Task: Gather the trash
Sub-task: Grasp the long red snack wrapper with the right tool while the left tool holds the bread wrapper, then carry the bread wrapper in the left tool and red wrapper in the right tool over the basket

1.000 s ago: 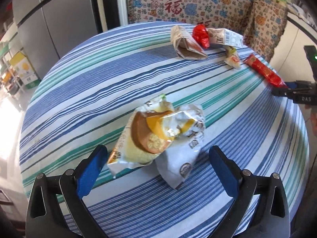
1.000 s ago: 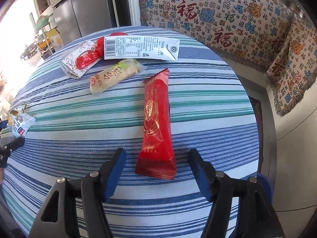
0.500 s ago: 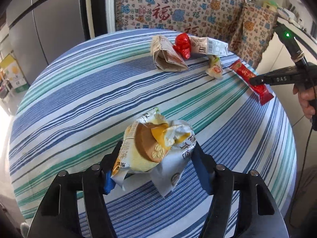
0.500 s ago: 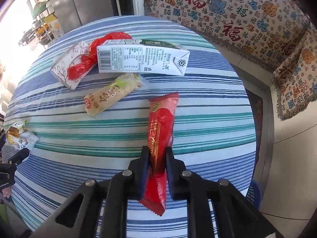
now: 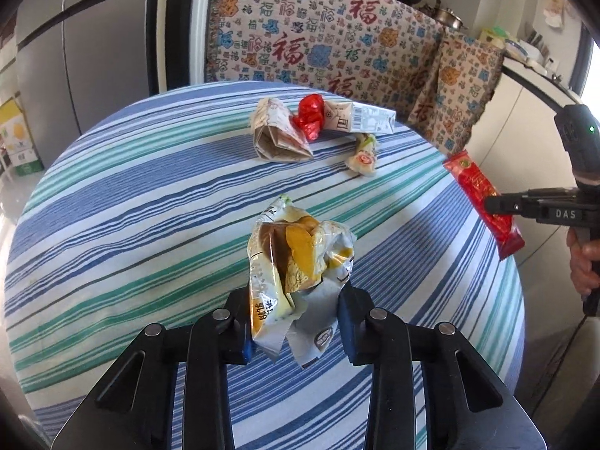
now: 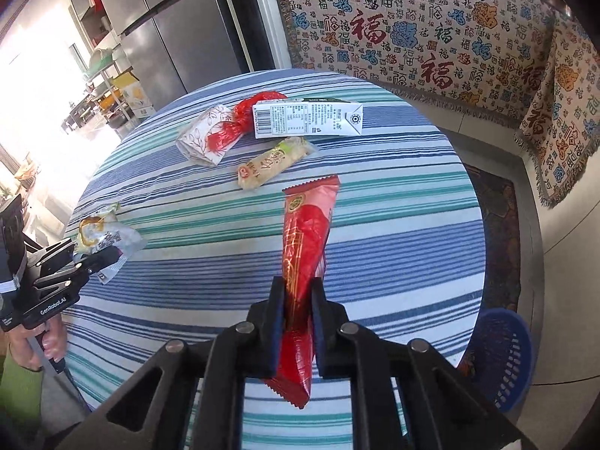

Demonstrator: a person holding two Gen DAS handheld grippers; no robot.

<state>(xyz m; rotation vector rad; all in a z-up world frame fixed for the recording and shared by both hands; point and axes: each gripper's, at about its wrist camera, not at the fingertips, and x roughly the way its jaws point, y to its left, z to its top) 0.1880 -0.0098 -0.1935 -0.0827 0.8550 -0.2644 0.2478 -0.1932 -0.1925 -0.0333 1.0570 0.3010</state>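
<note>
Red foil of a long snack wrapper is clamped between the fingers of the right gripper, which stand narrow, nearly together, pads pressing both its sides. The wrapper's lower end hangs out below the fingers; its upper end rises clear of the striped surface. This gripper points steeply downward, and in the left wrist view a hand grips its handle at the right edge.

Crumpled silver-and-yellow snack packaging sits between the fingers of the left gripper. These fingers are closing, at a moderate gap, their blue pads against the packaging on both sides, which bunches upward between them. Whether it has left the cloth cannot be told. This gripper tilts down toward the surface; in the right wrist view a hand with a green sleeve holds it at the left edge.

Beyond both sets of fingers, toward the far edge of the surface, four items lie together: a white milk carton on its side, a red crumpled wrapper touching its left end, a folded patterned paper wrapper beside that, and a pale yellow snack packet just in front of the carton. Nothing lies between the fingers and this group.

To the right of the right gripper's fingers, below the rim of the surface, a blue plastic basket stands on the floor. A patterned cloth hangs behind.
</note>
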